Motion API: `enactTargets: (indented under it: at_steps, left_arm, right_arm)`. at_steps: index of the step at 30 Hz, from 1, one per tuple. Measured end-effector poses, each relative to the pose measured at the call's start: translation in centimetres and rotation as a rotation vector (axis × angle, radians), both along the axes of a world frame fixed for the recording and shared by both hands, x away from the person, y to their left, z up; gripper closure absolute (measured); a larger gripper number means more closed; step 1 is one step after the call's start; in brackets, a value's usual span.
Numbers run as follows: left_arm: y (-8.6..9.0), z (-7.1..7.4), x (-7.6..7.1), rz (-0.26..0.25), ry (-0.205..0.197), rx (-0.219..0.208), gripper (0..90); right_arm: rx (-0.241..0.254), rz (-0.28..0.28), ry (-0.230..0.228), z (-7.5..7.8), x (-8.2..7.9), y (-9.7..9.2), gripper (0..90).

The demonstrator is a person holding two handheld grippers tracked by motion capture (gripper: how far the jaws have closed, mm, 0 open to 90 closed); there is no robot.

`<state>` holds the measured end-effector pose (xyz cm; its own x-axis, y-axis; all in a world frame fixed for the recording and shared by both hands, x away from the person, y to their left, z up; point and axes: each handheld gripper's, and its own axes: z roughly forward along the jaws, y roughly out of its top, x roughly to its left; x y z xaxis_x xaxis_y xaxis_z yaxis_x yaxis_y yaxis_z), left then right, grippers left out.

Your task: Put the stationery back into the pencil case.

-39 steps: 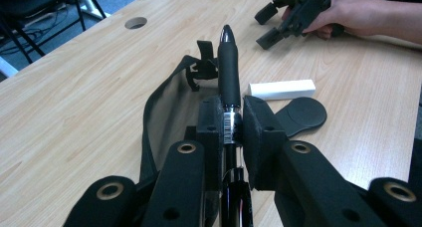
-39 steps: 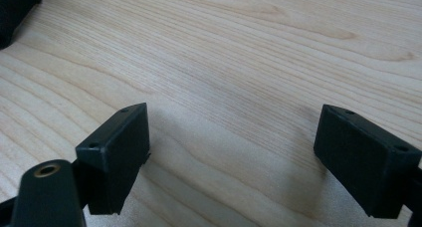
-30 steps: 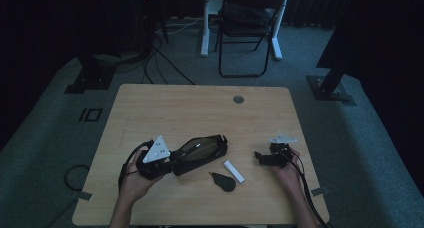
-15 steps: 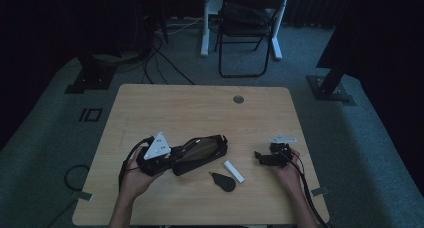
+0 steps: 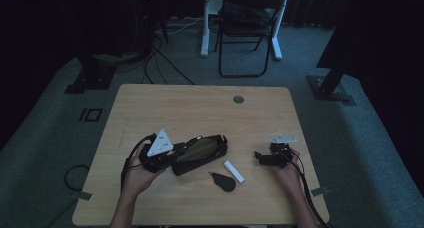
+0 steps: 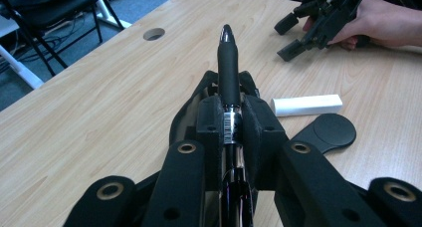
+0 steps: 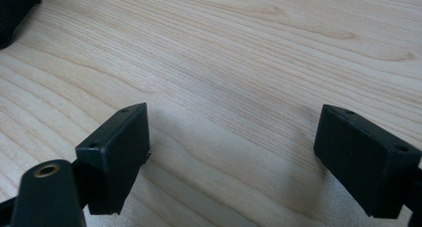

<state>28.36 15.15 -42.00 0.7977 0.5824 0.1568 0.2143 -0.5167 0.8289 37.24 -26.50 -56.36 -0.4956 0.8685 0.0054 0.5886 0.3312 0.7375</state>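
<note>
Holding a black pen (image 6: 228,57) in the left gripper (image 6: 228,118), jaws clenched on the barrel near its labelled part, tip pointing forward and away from the hand. Lying just under and beyond the pen, an open dark pencil case (image 5: 200,153) on the table (image 5: 200,103), its long axis running from the left gripper toward the table middle, in line with the pen. Seen from above, touching or nearly touching the near end of the case with the left gripper (image 5: 167,155).

Resting well apart at the right side, the right gripper (image 5: 260,158), jaws released and wide, nothing between them, only bare wood below. Between the two grippers, near the case: a white eraser (image 5: 234,171) and a flat black oval piece (image 5: 223,182), both lying loose.

Probably putting the pen into the case or taking it out; cannot tell which. For going in: pen axis already along the case, so only a short push forward and down needed. Left hand clearly nearer to the case; right hand free for steadying its far end. Risk: case sliding away under the push.
</note>
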Motion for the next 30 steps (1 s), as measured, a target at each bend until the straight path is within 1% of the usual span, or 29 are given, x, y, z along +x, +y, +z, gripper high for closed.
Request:
enactTargets:
  at_steps: [13, 30]
  left_arm:
    - [-0.4, 0.0, 0.6, 0.01, -0.006, 0.009, 79.4]
    - [-0.8, 0.3, 1.4, 0.006, -0.01, 0.009, 79.3]
  right_arm:
    - [0.0, 0.0, 0.0, 0.0, 0.0, 0.0, 14.3]
    - [0.0, 0.0, 0.0, 0.0, 0.0, 0.0, 14.3]
